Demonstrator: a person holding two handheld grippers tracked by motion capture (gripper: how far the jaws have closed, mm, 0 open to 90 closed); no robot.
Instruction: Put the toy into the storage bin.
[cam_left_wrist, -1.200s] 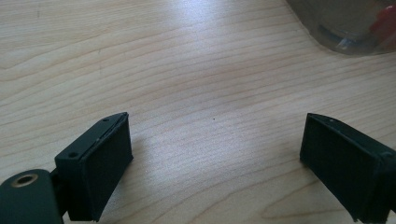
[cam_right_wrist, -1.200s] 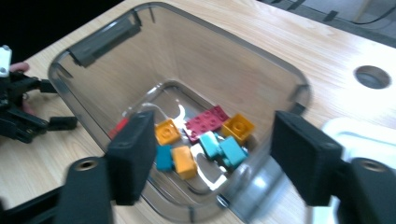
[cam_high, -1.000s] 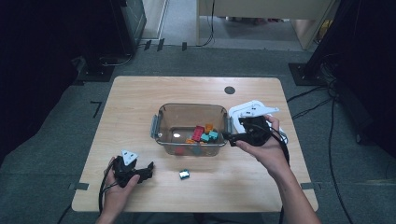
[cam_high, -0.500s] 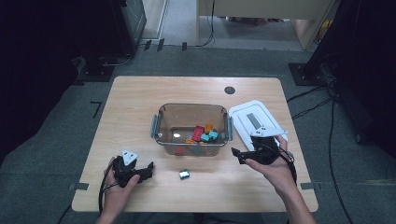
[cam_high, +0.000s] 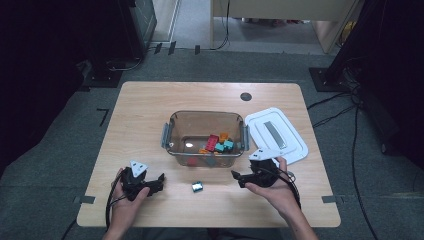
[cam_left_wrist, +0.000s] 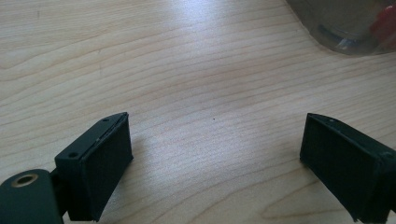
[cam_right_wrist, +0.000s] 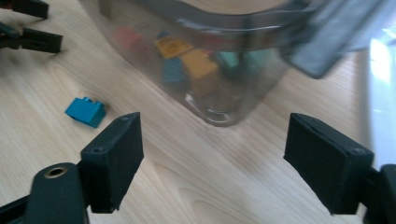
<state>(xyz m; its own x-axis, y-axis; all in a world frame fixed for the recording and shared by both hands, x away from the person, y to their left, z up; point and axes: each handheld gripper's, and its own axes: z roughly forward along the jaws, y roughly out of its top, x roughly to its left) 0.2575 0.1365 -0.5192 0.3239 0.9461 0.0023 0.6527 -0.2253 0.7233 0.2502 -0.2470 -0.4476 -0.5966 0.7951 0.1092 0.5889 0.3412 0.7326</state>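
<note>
A small blue building brick (cam_high: 197, 186) lies alone on the pale wood-grain surface (cam_high: 150, 105), in front of the clear plastic storage box (cam_high: 205, 137) and between the two hands. In the right gripper view the brick (cam_right_wrist: 85, 111) is a studded block just left of the left jaw, untouched.

The right tongs (cam_high: 239, 176) sit low over the surface to the brick's right, pointing toward it; their jaws have just been closing a little yet stand wide, with bare wood between them (cam_right_wrist: 212, 154). The left tongs (cam_high: 159, 181) rest at the near left, also wide and holding nothing (cam_left_wrist: 215, 154).

The box is rectangular with rounded corners, grey clip handles at each short end, and see-through walls. Inside lies a heap of bricks (cam_high: 217, 145) in red, orange and teal; the near ones are blurred through the plastic, so their count is unclear. In the right gripper view the box (cam_right_wrist: 224, 70) is cut off at the top edge and smeared, and in the left gripper view a rounded corner (cam_left_wrist: 345, 28) pokes in at the upper right.

A white lid (cam_high: 277, 135) with a grey centre strip lies flat just right of the box, its near corner hidden behind the right gripper's grey plate.
</note>
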